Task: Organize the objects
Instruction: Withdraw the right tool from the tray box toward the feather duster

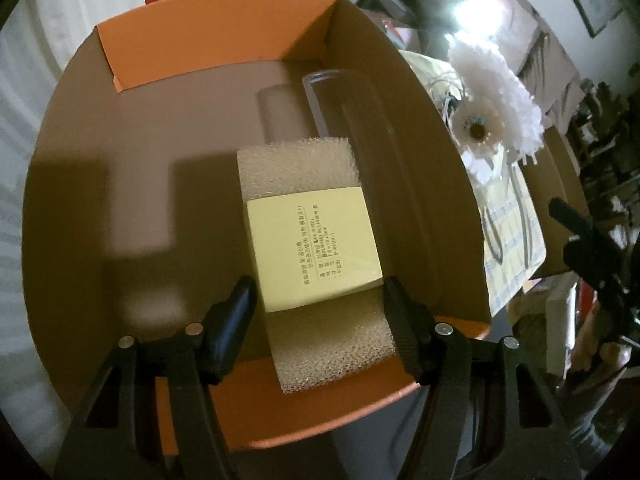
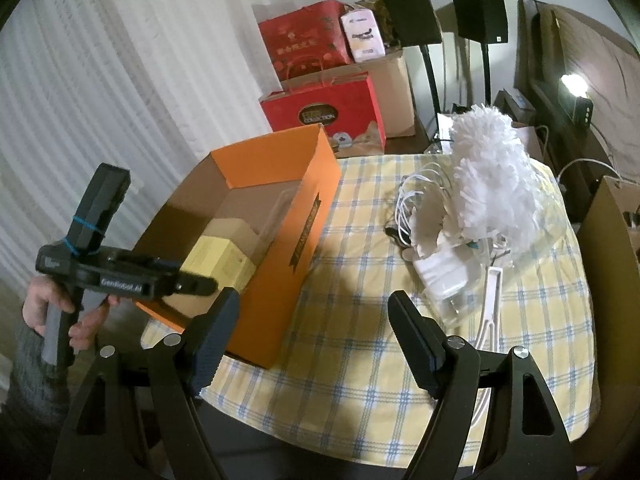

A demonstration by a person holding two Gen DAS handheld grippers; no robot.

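Observation:
An orange cardboard box (image 1: 208, 40) stands open on the checked tablecloth (image 2: 360, 360). Over its near end my left gripper (image 1: 320, 292) points steeply down, shut on a coarse sponge with a yellow paper label (image 1: 312, 240). The right pad presses on the sponge's edge, and the left tip meets the label's edge. The sponge's far end reaches toward the box floor. In the right wrist view the sponge (image 2: 220, 256) leans inside the box (image 2: 288, 240), with the left gripper (image 2: 192, 284) at its near end. My right gripper (image 2: 315, 302) hangs open over the cloth beside the box, holding nothing.
A clear tube (image 1: 348, 120) and a frosted cylinder (image 1: 280, 108) lie at the back of the box. On the cloth lie a white fluffy duster (image 2: 492, 176), white cables (image 2: 416, 196) and a white charger block (image 2: 440, 276). Red gift bags (image 2: 320, 112) and cardboard boxes stand behind the table.

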